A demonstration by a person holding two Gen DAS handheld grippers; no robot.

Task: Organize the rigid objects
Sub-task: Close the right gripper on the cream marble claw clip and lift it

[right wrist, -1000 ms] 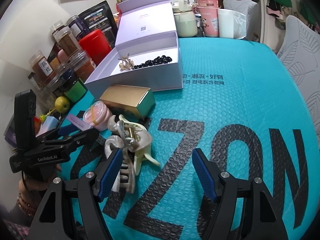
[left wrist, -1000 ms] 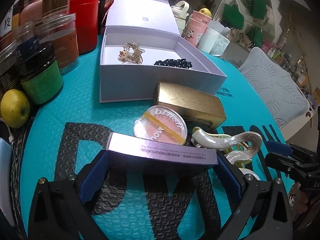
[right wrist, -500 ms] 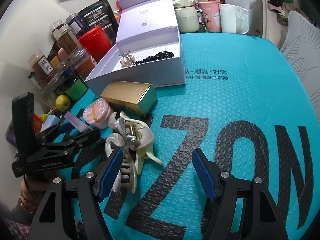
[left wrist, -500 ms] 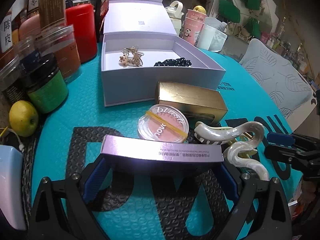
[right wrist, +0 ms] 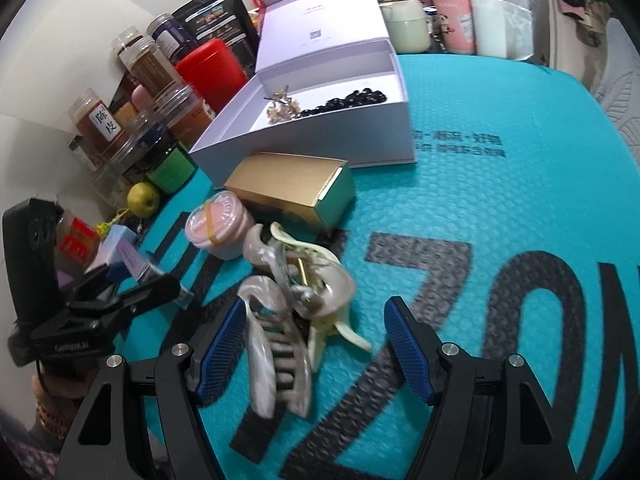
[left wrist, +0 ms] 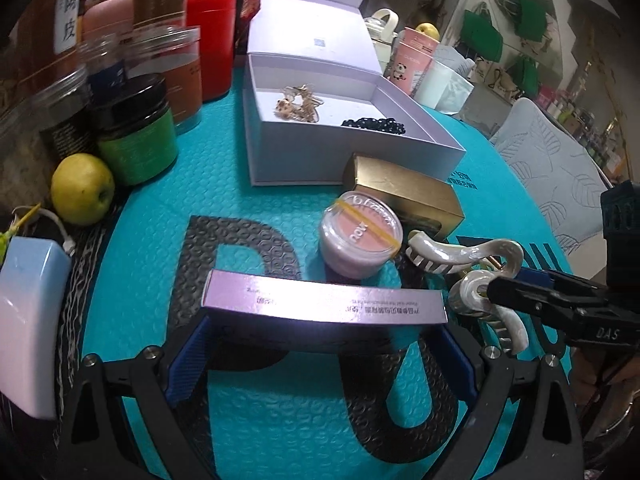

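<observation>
Lavender carton (left wrist: 324, 304) clamped lengthwise in left tongs (left wrist: 320, 354), label legible only from left wrist, right tongs (right wrist: 314, 342) spread, unclenched around pearly hair claws (right wrist: 280, 344).

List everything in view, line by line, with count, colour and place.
long box: one, lilac, gripped endwise by the left gripper
hair claws: two, pearly, between the right pads, untouched
round pot: one, pink, yellow band, beside the gold box
gold box: one, before the gift box
gift box: one, pale lilac, lid open, holding a gold trinket and black beads
jars: several, left edge
red canister: one, behind the jars
apple: one, yellow-green, left
mat: one, teal
left gripper: black, blue pads
right gripper: black, blue pads, open
</observation>
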